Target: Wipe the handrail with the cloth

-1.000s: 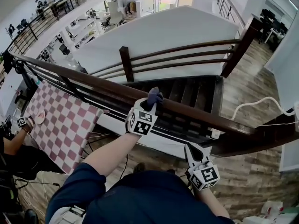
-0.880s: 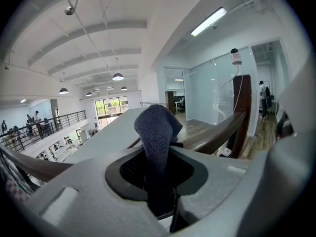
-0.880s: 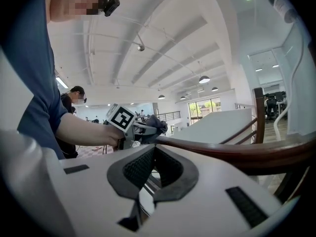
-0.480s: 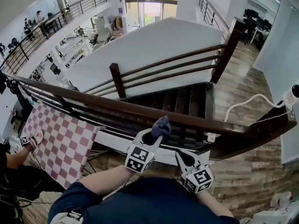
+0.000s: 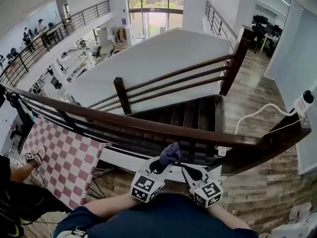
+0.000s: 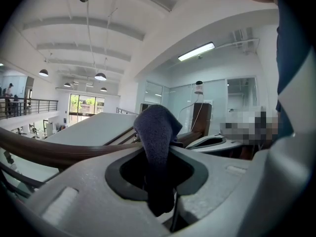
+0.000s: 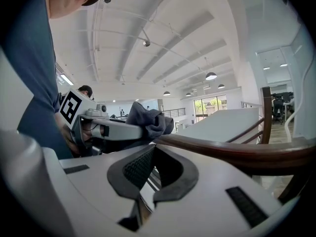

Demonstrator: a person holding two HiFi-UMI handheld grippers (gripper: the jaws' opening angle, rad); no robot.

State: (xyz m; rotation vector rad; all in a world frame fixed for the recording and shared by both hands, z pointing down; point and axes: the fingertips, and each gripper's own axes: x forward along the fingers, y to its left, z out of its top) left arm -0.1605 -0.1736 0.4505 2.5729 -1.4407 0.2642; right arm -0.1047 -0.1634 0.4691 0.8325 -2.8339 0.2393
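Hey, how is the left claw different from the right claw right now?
The left claw is shut on the dark cloth, which sticks out past its tips; the right claw is shut and empty. The left claw angles up-right in the head view, the right claw up-left. Both are held near the person's body, this side of the handrail.

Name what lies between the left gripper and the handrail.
Left gripper view: the dark blue fabric cloth, pinched in the left gripper, stands before the brown wooden handrail.
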